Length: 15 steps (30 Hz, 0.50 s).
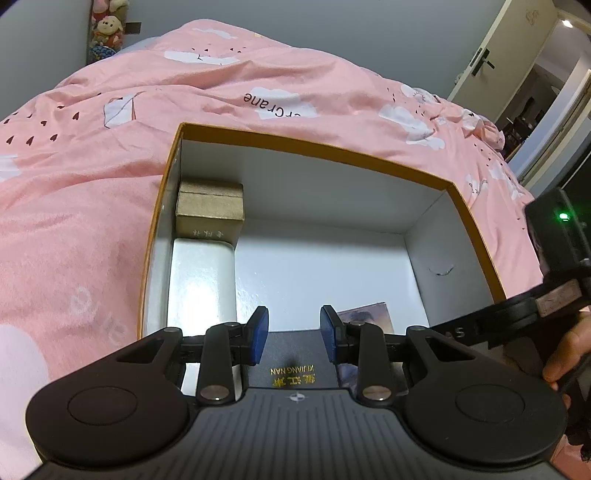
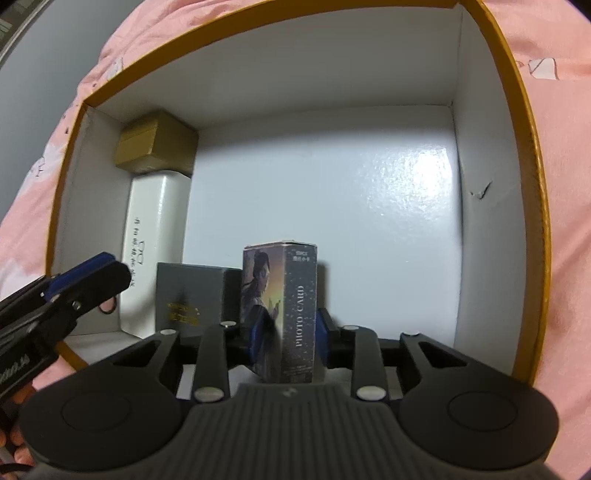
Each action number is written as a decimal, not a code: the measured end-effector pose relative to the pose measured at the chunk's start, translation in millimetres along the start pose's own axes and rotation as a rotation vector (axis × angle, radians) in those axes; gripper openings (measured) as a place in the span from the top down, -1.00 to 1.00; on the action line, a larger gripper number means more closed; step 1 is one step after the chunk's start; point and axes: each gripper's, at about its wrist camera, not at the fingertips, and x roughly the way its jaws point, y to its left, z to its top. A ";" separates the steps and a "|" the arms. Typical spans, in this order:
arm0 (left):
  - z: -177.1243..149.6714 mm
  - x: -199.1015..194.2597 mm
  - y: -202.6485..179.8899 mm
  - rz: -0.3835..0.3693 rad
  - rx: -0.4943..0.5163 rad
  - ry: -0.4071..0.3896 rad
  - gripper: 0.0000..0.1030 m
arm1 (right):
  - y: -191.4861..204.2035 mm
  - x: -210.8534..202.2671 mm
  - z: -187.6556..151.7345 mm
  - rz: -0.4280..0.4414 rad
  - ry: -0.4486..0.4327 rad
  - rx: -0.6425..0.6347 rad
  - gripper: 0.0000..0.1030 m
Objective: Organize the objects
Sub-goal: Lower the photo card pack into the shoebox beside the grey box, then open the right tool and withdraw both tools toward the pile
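Photo-card box [image 2: 282, 314], printed with a robed figure and "PHOTO CARD" lettering, is gripped upright by the right gripper [image 2: 286, 334] inside the orange-rimmed box [image 2: 532, 155]; left gripper [image 1: 293, 332] fingers are spread, empty.

Bedroom backdrop
Pink quilt [image 1: 92, 192] over the bed; stuffed toys [image 1: 107, 29] by the wall; white door [image 1: 495, 55] ajar.

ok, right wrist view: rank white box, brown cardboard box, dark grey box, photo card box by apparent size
1. white box
2. photo card box, though nearest the lens, so inflated
3. dark grey box and brown cardboard box: look alike; the grey one is partly hidden
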 end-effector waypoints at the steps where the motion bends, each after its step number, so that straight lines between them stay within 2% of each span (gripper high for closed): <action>1: -1.1 -0.3 0.0 0.002 -0.002 -0.001 0.31 | 0.4 2.0 0.1 -0.024 0.004 -0.001 0.23; 3: -2.4 -1.1 0.7 0.004 -0.004 -0.002 0.31 | 0.1 7.7 -0.6 -0.068 0.015 -0.011 0.22; 8: -4.7 -2.2 1.5 0.005 -0.009 -0.001 0.31 | -0.3 7.7 -1.1 -0.059 0.002 -0.008 0.31; 12: -4.7 -2.0 1.7 0.006 -0.009 -0.001 0.31 | 5.2 10.0 -2.2 -0.031 0.016 -0.033 0.53; 15: -5.9 -2.4 1.3 0.007 -0.005 0.001 0.31 | 14.1 11.0 -3.5 -0.042 0.010 -0.083 0.53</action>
